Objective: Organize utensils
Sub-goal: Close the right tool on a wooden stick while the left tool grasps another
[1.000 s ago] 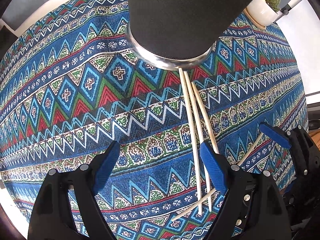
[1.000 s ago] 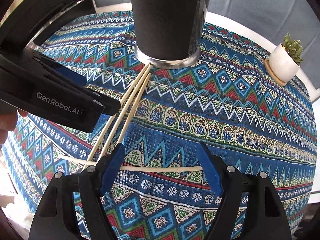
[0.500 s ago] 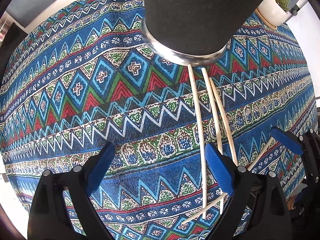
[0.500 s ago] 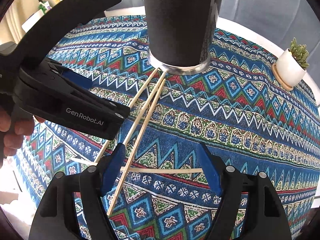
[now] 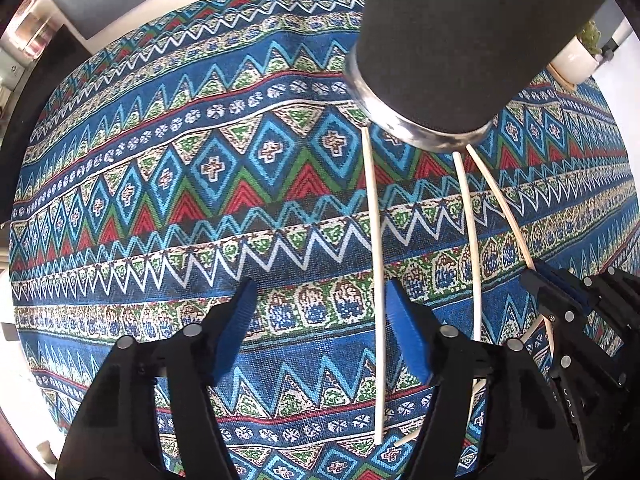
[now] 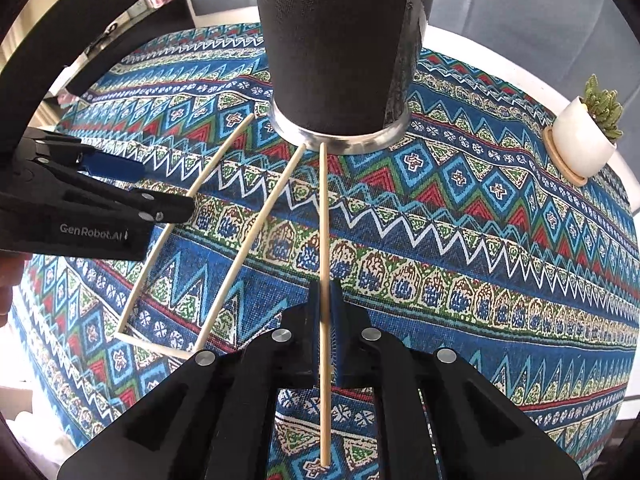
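Four chopsticks down, none in the holder yet

Four pale chopsticks lie on the patterned cloth of the desk [image 6: 500,240], and as far as these views show, none has gone into the black mesh utensil holder [image 6: 336,40] that stands at the top centre of the right wrist view. The right tool [image 6: 325,320] has just closed – its blue pads are clamped on one chopstick [image 6: 324,216], which runs straight up the middle of that view to the holder's steel base. Two more chopsticks [image 6: 256,236] fan out to the left of it, and a fourth [image 6: 152,346] lies crosswise at the lower left.

The left tool [image 5: 320,320] has been narrowing but stands apart, pads gripping nothing; a chopstick [image 5: 376,280] lies between its fingers, just beside the right-hand pad, in the lower centre of the left wrist view.

By my reading, the first pick is secured – lifting it and dropping it into the holder remains, then the other three.
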The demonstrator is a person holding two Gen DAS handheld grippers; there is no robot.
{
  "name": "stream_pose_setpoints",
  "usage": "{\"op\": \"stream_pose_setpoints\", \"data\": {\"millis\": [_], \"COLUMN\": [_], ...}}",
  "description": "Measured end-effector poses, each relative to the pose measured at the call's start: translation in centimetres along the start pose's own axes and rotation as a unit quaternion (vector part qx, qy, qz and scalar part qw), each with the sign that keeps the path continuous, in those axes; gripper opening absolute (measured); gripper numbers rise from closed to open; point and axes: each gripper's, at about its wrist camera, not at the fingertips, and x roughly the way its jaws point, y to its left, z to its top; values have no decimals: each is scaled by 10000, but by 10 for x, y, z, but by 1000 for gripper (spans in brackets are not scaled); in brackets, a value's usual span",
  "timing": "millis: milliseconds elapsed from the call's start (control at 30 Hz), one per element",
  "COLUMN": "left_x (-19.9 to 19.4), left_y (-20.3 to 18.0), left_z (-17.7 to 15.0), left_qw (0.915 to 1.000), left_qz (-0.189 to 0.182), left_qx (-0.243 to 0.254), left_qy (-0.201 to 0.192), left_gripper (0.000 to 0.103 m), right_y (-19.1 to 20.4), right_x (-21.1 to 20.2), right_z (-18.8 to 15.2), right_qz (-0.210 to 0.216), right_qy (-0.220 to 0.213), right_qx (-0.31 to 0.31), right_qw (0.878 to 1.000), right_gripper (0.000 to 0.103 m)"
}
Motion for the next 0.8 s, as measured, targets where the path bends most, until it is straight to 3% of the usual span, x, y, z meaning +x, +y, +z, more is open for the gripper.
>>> {"op": "stream_pose_setpoints", "data": {"millis": [67,100,200,233,267,500,800], "left_x": [-7,-8,-7,-8,-9,-13,-39], "left_y": [4,9,30,37,51,105,183], "left_z": [-2,-3,-6,-5,-5,-17,-42], "left_qw": [9999,9998,9998,9997,9997,9965,9958], "left_qz": [3,7,-68,-135,-173,-606,-596], "left_qx": [-62,-96,-108,-131,-177,-552,-693], "left_qy": [-157,-164,-153,-122,-90,179,90], "left_gripper": [45,35,16,14,5,5,5], "right_y": [-5,-8,-15,-16,-16,-19,-35], "right_x": [0,-1,-8,-10,-13,-35,-76], "right_z": [1,1,1,1,1,2,-1], "right_qz": [131,205,222,233,256,204,-254], "right_qy": [36,63,13,9,-4,-37,-288], "right_qx": [145,229,306,311,328,169,152], "right_qw": [9998,9995,9993,9992,9991,9996,9991], "right_gripper": [5,5,5,5,5,5,5]}}
